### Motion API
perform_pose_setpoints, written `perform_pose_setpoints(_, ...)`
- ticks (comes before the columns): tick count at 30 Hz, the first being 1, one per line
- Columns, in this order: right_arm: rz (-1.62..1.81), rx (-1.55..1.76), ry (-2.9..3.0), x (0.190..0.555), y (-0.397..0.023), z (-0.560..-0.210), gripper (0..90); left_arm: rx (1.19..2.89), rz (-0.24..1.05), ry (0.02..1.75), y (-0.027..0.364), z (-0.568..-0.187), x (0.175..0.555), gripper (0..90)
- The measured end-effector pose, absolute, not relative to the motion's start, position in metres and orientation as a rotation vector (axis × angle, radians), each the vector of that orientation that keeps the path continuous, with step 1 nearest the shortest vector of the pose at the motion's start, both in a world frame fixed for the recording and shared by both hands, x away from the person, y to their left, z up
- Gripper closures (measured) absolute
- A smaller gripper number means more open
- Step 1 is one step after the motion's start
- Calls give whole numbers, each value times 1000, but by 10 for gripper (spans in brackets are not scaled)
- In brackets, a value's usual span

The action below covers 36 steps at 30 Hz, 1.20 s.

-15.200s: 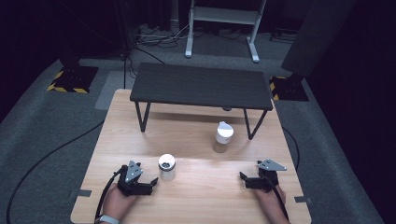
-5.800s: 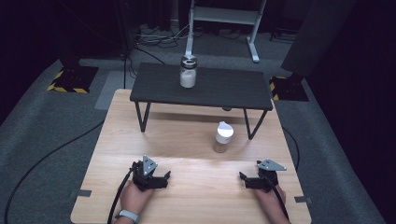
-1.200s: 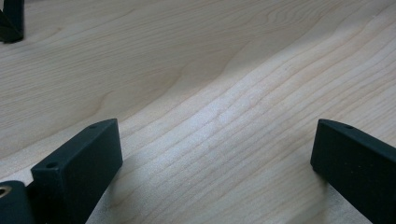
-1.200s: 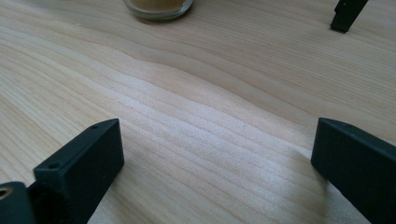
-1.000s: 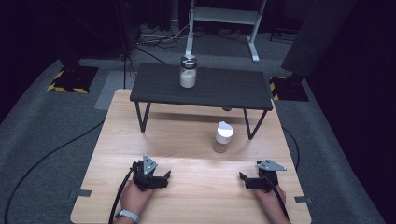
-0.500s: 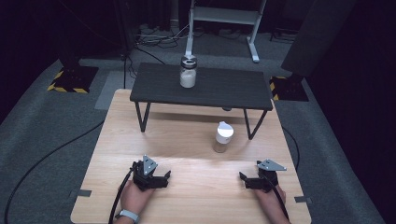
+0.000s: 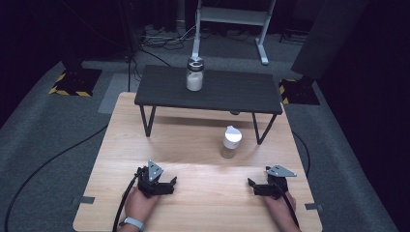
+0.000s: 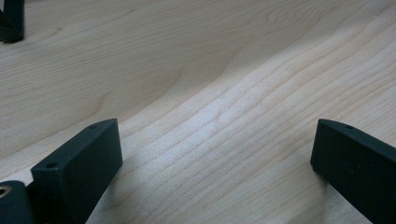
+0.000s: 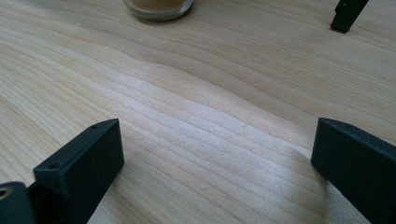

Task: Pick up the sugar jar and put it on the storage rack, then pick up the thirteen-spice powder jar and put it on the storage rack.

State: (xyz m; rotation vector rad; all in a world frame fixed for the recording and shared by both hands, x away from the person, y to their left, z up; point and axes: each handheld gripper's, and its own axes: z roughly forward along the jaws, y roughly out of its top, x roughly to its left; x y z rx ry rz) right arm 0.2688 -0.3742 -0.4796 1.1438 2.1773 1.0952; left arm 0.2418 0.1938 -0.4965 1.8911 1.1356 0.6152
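A glass jar with white contents (image 7: 194,75) stands on top of the low black shelf (image 7: 227,92) at the far side of the wooden table. A second jar with a white lid (image 7: 231,141) stands on the table in front of the shelf's right leg; its base (image 9: 158,7) is at the top of the right gripper view. My left gripper (image 7: 158,183) (image 8: 212,140) rests low over the table near the front left, open and holding nothing. My right gripper (image 7: 266,186) (image 9: 212,140) rests at the front right, also open and holding nothing.
The shelf's black legs (image 7: 146,121) (image 9: 348,14) (image 8: 11,21) stand on the wooden table (image 7: 203,203). A cable (image 7: 123,203) trails from the left gripper. Grey carpet, cables and a metal stand (image 7: 232,19) lie beyond the table.
The jar that stood by my left gripper 15 s ago is now on the black shelf, and the left gripper sits slightly further right. Nothing moved in the last second.
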Motion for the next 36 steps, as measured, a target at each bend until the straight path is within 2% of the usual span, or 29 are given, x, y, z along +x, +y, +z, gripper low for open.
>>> perform_pose_setpoints(28,1096,1133,2189,269,-375,-479,22,1891,616,1138,193,-496,242,20)
perform_pose_setpoints(36,1061,1150,2228,272,-375,-469,40,1889,615,1138,193,-496,242,20)
